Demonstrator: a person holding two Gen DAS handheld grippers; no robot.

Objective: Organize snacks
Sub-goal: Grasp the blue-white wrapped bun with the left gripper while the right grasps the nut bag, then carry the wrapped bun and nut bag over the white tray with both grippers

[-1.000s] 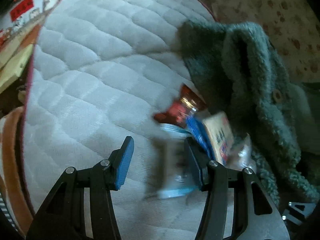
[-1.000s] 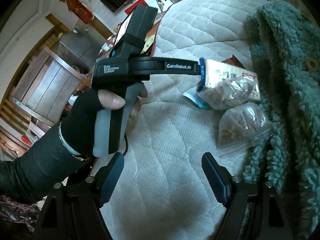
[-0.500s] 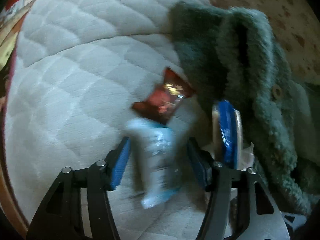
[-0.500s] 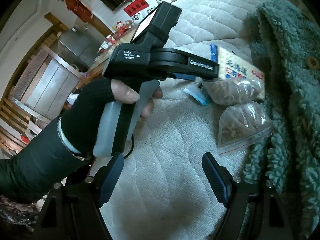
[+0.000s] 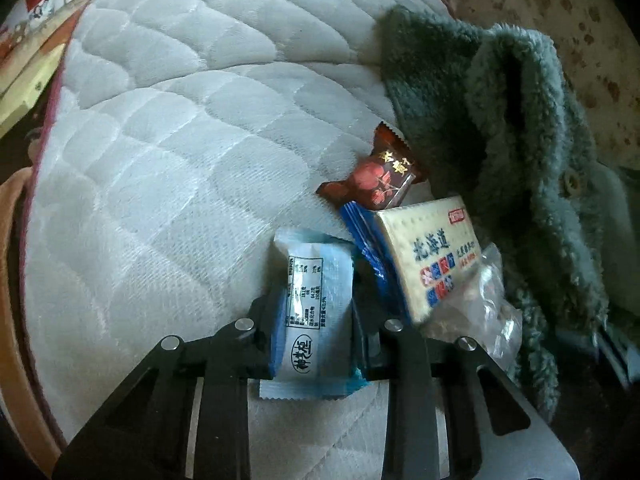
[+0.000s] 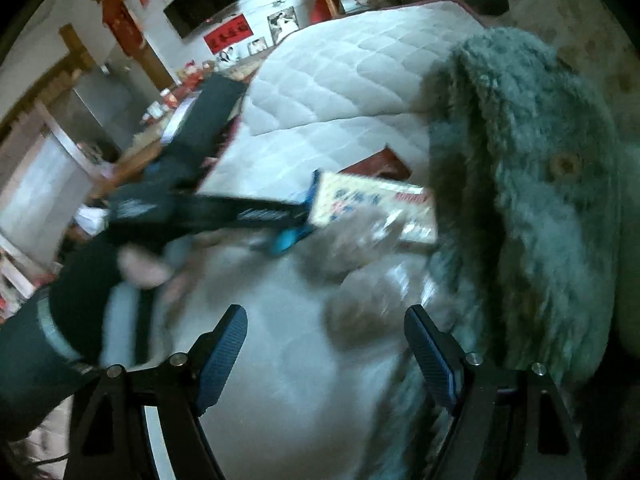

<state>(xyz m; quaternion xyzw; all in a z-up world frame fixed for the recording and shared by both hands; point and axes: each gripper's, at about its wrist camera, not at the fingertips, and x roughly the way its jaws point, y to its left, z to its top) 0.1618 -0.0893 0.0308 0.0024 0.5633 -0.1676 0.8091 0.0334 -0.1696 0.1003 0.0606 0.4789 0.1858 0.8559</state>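
Note:
My left gripper point(image 5: 314, 320) is shut on a light blue snack packet point(image 5: 314, 312) lying on the quilted mattress point(image 5: 180, 140). Right of it leans a cream cracker pack with a blue end point(image 5: 430, 256), a dark red snack packet point(image 5: 378, 178) behind it, and a clear bag point(image 5: 486, 312) at its foot. In the right wrist view my right gripper point(image 6: 326, 354) is open and empty above the mattress. The left gripper point(image 6: 280, 236) shows there, blurred, beside the cracker pack point(image 6: 376, 204); the clear bags point(image 6: 356, 248) are blurred.
A green fleece coat point(image 5: 520, 160) lies heaped along the right side of the mattress, touching the snacks; it also shows in the right wrist view point(image 6: 540, 200). The mattress edge point(image 5: 44, 128) drops off at left. Furniture and a wall TV point(image 6: 200, 0) stand beyond.
My left gripper moved onto the light blue packet and closed on it. The cracker pack shifted from on edge to leaning. The right wrist view has swung and blurred.

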